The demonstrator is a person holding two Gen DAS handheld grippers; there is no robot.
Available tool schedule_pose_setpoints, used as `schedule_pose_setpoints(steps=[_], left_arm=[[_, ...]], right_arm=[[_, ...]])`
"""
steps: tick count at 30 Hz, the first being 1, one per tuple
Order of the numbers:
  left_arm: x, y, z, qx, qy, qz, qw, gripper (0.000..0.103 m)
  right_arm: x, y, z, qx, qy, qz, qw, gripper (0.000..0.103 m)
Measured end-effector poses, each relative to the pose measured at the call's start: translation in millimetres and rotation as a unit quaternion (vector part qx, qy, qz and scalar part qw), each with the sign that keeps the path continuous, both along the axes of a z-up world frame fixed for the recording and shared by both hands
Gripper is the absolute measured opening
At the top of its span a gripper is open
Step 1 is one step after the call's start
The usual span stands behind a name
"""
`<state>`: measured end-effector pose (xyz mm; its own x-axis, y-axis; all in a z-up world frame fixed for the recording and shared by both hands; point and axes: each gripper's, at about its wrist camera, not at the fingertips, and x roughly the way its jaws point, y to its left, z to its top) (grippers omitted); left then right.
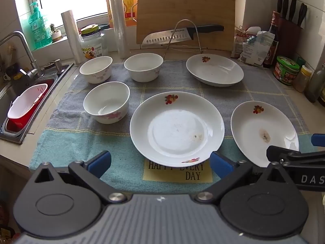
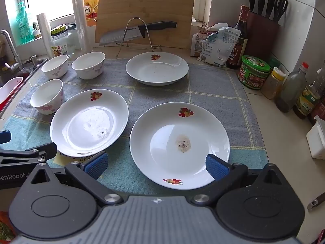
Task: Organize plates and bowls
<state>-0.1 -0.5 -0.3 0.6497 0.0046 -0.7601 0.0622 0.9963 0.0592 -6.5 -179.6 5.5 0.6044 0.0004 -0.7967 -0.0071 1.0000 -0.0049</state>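
Note:
Three white plates with fruit prints lie on a grey-blue towel point(image 1: 67, 142): a middle plate point(image 1: 176, 129), a right plate point(image 1: 264, 132) with a brown stain, and a far plate point(image 1: 214, 69). Three white bowls with pink flowers stand at the left: a near bowl point(image 1: 106, 101) and two far bowls point(image 1: 96, 69) point(image 1: 143, 66). My left gripper point(image 1: 160, 163) is open and empty, just before the middle plate's near rim. My right gripper point(image 2: 156, 165) is open and empty, at the near rim of the stained plate point(image 2: 179, 144). The middle plate point(image 2: 89, 122) and far plate point(image 2: 156, 68) show there too.
A sink point(image 1: 12, 109) with a red-white basket lies at the left. A cutting board point(image 1: 184, 14) and a knife point(image 1: 182, 34) on a wire rack stand behind. Jars, bottles point(image 2: 292, 89), food bags and a knife block point(image 2: 262, 30) line the right wall.

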Motion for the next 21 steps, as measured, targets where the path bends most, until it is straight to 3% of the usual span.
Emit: schedule_pose_setpoints(steps=[21], left_arm=[[-3.2, -0.4, 4.7, -0.006, -0.004, 0.005, 1.0000, 0.102]], right_arm=[[-3.5, -0.2, 5.2, -0.005, -0.011, 0.000, 1.000, 0.103]])
